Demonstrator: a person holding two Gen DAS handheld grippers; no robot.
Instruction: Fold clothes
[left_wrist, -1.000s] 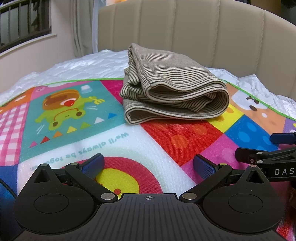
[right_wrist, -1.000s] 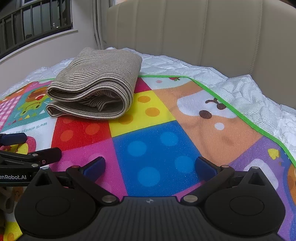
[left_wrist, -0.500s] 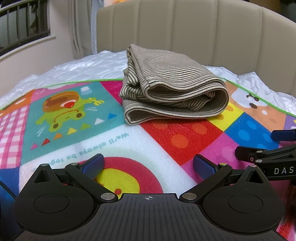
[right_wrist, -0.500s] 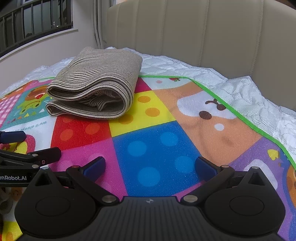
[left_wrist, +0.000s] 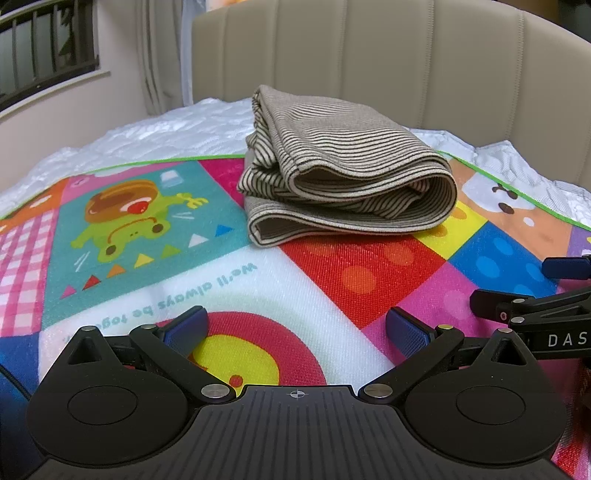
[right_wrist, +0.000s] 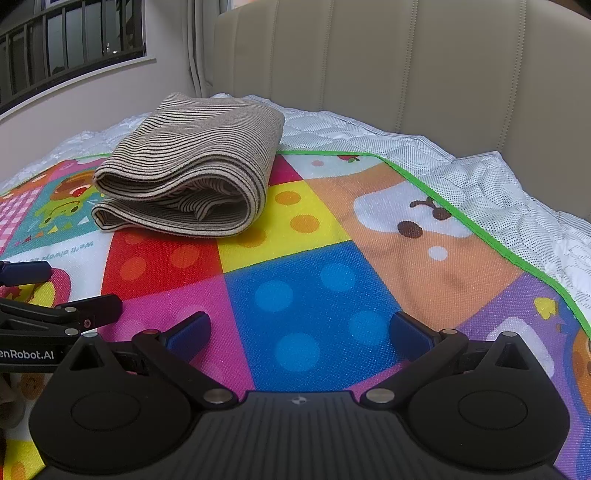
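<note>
A brown striped garment (left_wrist: 343, 173) lies folded in a thick bundle on a colourful play mat (left_wrist: 362, 266) spread on a bed. It also shows in the right wrist view (right_wrist: 192, 177), at the upper left. My left gripper (left_wrist: 295, 328) is open and empty, low over the mat, well short of the garment. My right gripper (right_wrist: 301, 328) is open and empty too, over the blue patch of the mat (right_wrist: 306, 288), to the right of the garment. Each gripper shows at the edge of the other's view.
A beige padded headboard (left_wrist: 406, 66) stands behind the garment. A white quilted mattress cover (right_wrist: 480, 184) borders the mat at the back and right. A wall with a window (right_wrist: 74, 48) is at the left.
Both views have shifted very slightly; the garment has not moved and both grippers stay open and empty.
</note>
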